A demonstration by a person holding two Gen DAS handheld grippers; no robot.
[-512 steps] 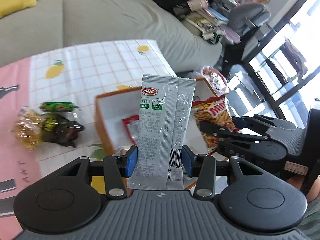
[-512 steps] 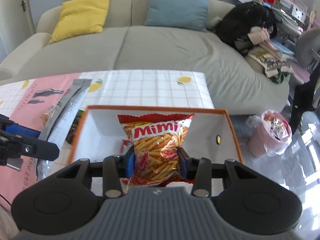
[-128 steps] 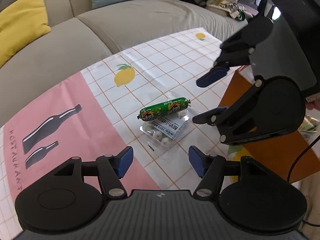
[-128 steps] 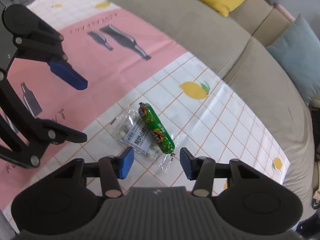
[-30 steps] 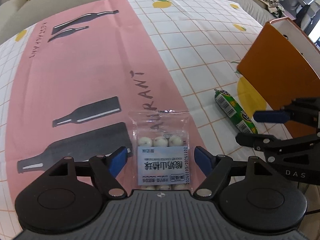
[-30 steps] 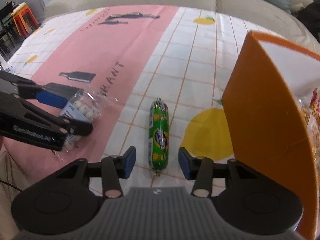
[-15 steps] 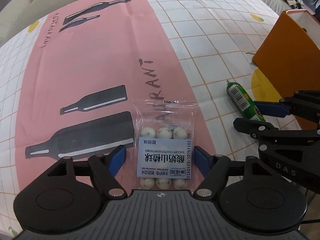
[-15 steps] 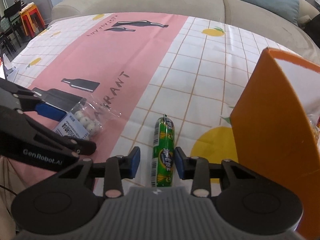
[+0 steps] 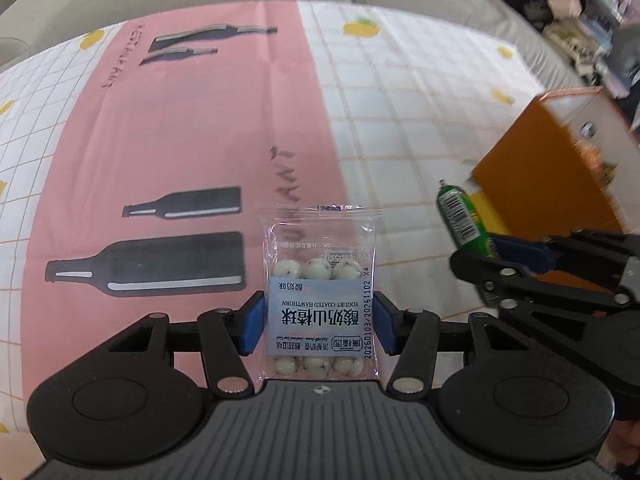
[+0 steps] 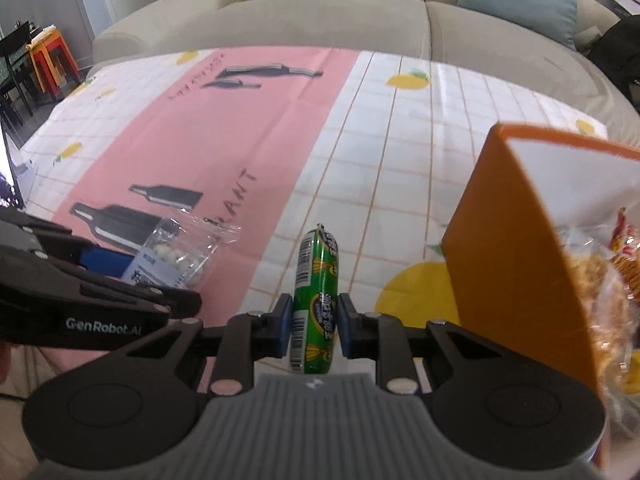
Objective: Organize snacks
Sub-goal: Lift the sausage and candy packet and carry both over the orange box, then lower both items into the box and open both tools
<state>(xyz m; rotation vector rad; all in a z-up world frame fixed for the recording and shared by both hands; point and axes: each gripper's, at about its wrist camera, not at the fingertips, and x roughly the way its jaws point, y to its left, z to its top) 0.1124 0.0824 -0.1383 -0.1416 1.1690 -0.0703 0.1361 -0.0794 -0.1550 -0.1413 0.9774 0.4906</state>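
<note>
Right wrist view: green sausage stick [image 10: 316,300] lengthwise along the right claw [image 10: 312,330], clamped, tip pointing forward.

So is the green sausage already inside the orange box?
No, the green sausage is clamped between the right tongs, outside the orange box.

Both wrist views look steeply down, sharing the tablecloth [image 9: 200,120].
</note>
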